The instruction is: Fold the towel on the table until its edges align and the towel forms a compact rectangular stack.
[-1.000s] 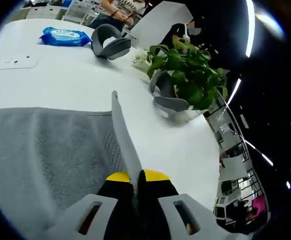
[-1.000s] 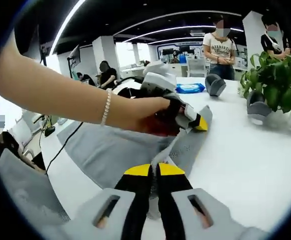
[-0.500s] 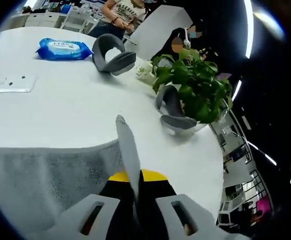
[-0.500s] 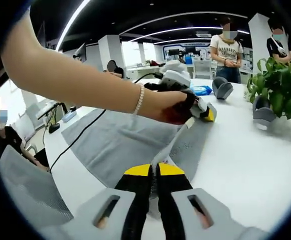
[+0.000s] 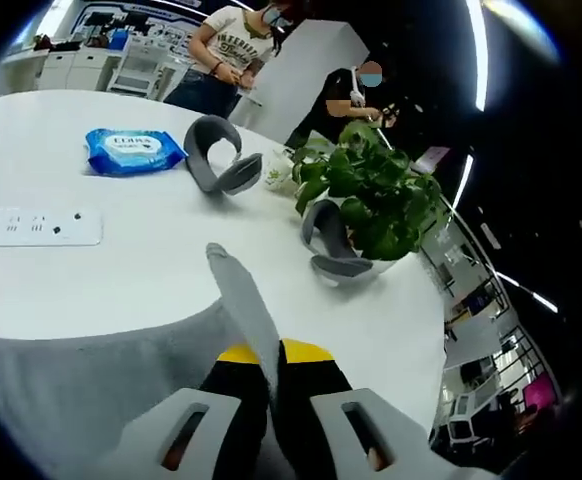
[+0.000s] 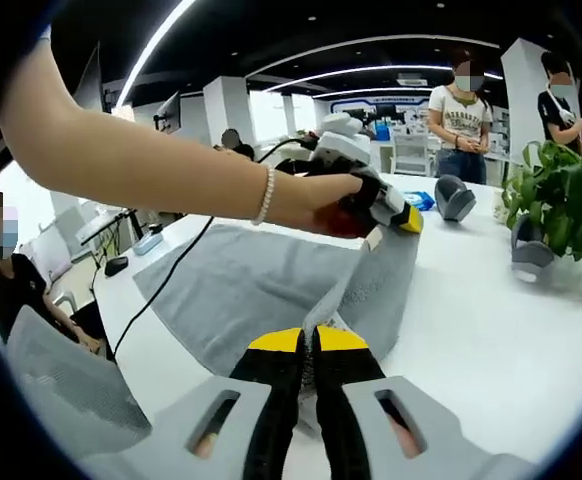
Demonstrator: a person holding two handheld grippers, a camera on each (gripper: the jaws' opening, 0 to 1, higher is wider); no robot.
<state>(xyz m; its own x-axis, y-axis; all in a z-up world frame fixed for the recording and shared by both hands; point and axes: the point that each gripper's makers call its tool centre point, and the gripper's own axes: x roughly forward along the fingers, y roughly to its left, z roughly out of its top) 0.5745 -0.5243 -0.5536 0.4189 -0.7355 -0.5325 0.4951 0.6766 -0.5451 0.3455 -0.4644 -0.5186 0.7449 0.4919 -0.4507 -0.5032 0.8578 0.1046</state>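
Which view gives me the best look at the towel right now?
The right gripper view: the grey towel spreads across the white table, its near edge lifted between the right gripper and the left gripper. The left gripper view shows a pinched strip and part of the towel's surface by the left gripper.

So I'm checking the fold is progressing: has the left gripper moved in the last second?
Yes. In the right gripper view, the left gripper, shut on the towel edge, has risen and carried it further from the table, toward the plant side.
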